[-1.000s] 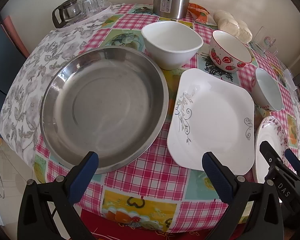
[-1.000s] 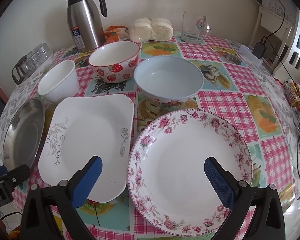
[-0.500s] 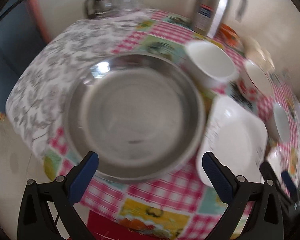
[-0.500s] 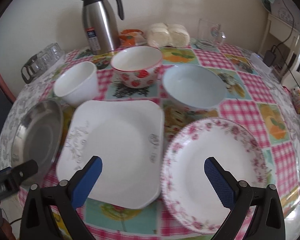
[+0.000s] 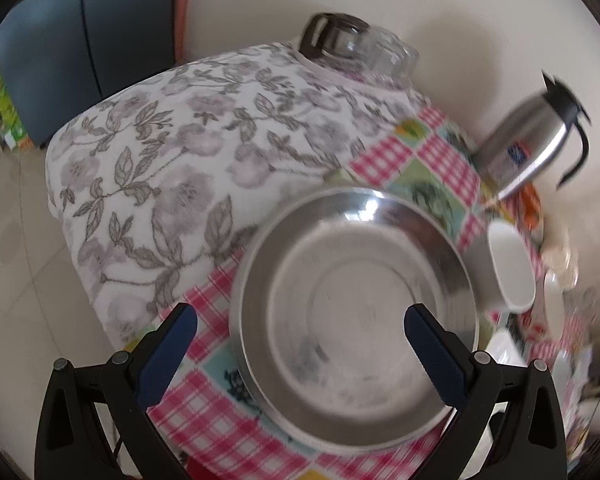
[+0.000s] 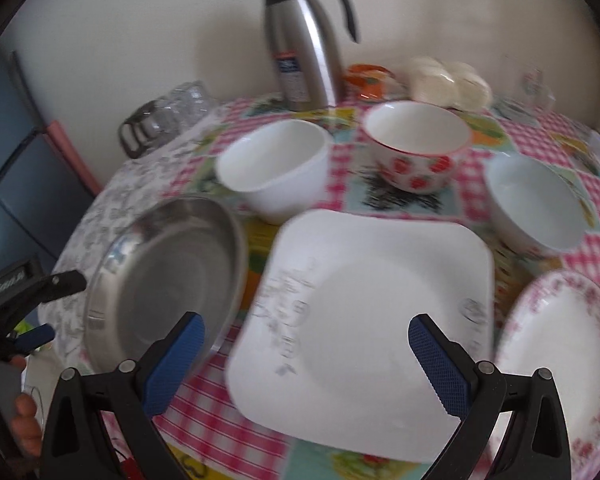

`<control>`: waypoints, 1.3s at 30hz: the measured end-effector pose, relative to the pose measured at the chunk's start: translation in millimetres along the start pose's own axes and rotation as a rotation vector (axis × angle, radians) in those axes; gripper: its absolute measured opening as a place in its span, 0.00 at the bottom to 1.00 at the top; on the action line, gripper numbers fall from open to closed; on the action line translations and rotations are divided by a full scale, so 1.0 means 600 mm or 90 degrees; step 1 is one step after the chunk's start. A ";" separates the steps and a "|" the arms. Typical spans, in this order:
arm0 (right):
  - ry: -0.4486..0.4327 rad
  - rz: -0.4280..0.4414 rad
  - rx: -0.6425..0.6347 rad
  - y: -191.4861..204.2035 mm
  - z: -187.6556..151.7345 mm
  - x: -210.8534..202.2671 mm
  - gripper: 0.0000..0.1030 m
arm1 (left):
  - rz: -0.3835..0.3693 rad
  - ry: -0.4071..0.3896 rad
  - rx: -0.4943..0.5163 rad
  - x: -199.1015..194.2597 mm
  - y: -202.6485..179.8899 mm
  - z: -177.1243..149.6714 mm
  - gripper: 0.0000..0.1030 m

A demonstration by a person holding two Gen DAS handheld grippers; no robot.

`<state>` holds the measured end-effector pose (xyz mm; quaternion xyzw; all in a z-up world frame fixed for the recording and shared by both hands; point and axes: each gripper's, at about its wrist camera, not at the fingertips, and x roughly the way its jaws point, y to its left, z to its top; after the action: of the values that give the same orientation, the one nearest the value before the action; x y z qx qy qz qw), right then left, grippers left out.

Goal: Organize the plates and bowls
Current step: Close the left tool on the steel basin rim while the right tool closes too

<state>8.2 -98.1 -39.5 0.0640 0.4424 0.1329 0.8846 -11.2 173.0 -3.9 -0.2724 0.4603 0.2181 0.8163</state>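
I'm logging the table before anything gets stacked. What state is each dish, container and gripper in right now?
Steel plate: empty, flat on table.
Square white plate: empty, unstacked.
Floral round plate: empty.
White bowl: upright, empty.
Strawberry bowl: upright, empty.
Pale bowl: upright, empty.
Thermos jug: upright, lid on.
Left gripper: open.
Right gripper: open.

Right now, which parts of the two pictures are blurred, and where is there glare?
Left wrist view: motion blur smears the steel plate and the bowls at the right edge; bright glare sits on the plate's far rim. Right wrist view: the square white plate and its grey pattern are smeared, and the thermos is soft; both views bend straight lines, as fisheye lenses do.
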 end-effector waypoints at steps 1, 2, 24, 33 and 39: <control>-0.007 0.009 -0.008 0.006 0.001 0.001 1.00 | -0.009 -0.009 -0.012 0.001 0.007 0.005 1.00; -0.012 0.019 -0.016 0.011 0.001 0.004 1.00 | -0.016 -0.017 -0.020 0.002 0.013 0.010 1.00; 0.012 0.097 -0.087 0.076 0.035 0.085 0.83 | 0.011 0.049 -0.015 0.095 0.032 0.010 0.85; 0.041 0.096 -0.080 0.079 0.028 0.105 0.63 | 0.025 0.069 -0.007 0.110 0.039 0.005 0.36; 0.054 0.093 -0.067 0.069 0.025 0.111 0.49 | 0.040 0.065 -0.017 0.112 0.054 0.002 0.20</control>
<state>51.0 -39.0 -72.0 0.0438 0.4663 0.2228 0.8550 2.3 205.7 -69.8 -0.2798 0.5066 0.2355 0.7807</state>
